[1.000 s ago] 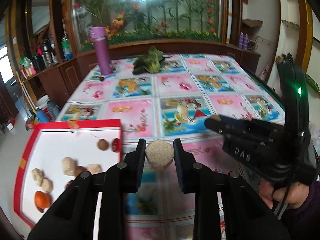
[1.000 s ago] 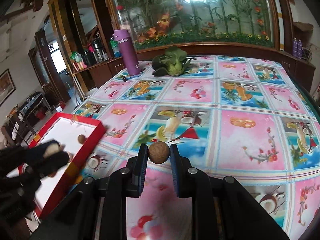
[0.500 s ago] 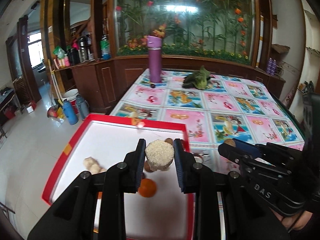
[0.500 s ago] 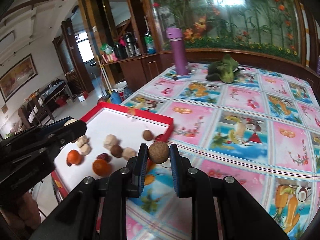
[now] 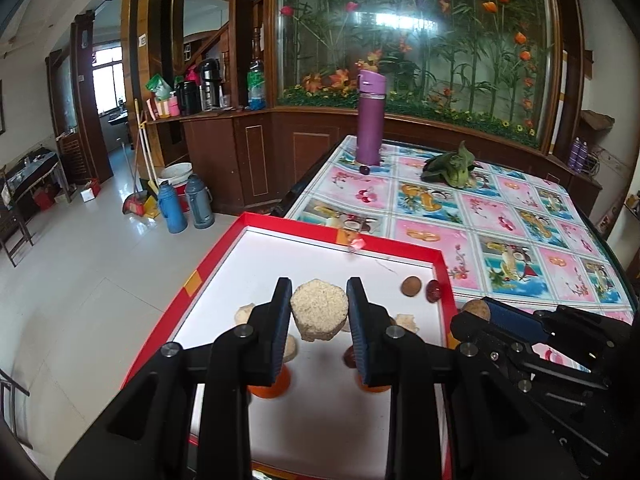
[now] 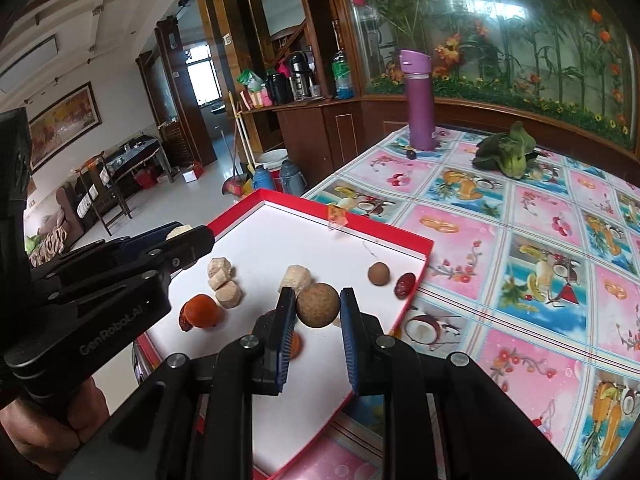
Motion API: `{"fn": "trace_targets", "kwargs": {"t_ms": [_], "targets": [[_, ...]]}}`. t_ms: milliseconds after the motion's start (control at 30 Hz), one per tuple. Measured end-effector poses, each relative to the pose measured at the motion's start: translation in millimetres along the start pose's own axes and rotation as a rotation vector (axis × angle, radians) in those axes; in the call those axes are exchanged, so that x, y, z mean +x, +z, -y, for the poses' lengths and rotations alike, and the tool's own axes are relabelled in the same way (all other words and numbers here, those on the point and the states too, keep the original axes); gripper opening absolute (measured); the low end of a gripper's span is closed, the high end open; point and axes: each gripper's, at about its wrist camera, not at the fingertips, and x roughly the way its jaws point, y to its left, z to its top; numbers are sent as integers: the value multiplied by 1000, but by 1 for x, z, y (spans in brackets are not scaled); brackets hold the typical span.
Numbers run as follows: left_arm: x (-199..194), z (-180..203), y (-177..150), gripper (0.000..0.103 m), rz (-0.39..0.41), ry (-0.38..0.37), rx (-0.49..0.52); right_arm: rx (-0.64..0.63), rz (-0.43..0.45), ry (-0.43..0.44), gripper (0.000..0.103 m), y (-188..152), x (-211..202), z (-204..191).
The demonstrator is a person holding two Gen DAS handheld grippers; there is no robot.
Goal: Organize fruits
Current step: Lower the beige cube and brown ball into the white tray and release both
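Note:
My left gripper (image 5: 319, 307) is shut on a pale grainy chunk (image 5: 319, 315) and hangs over the red-rimmed white tray (image 5: 304, 232). In the right wrist view, my right gripper (image 6: 317, 308) is shut on a brown round fruit (image 6: 318, 310) above the tray's (image 6: 352, 228) right part. On the tray floor lie several pieces: pale chunks (image 6: 224, 278), an orange fruit (image 6: 202, 310), a small brown ball (image 6: 378, 274) and a dark red date (image 6: 406, 282). The left gripper (image 6: 182, 236) shows at the left of the right wrist view. The right gripper (image 5: 476, 310) shows at the right of the left wrist view.
The tray sits at the near left corner of a table with a fruit-print cloth (image 5: 500, 216). A purple flask (image 5: 370, 118) and a leafy green vegetable (image 5: 450, 168) stand at the far end. The tiled floor, two blue thermos jugs (image 5: 184, 208) and a wooden cabinet lie left.
Both grippers have swung left from over the cloth to above the tray, each still holding its piece. The tray now fills the lower middle of both views.

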Motion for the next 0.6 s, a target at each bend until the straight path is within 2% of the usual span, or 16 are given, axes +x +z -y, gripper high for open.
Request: {"fn": "trace_targets", "kwargs": {"t_ms": [600], "targets": [[37, -23, -7, 30, -62, 81, -31, 13, -74, 24, 21, -10, 27, -8]]}}
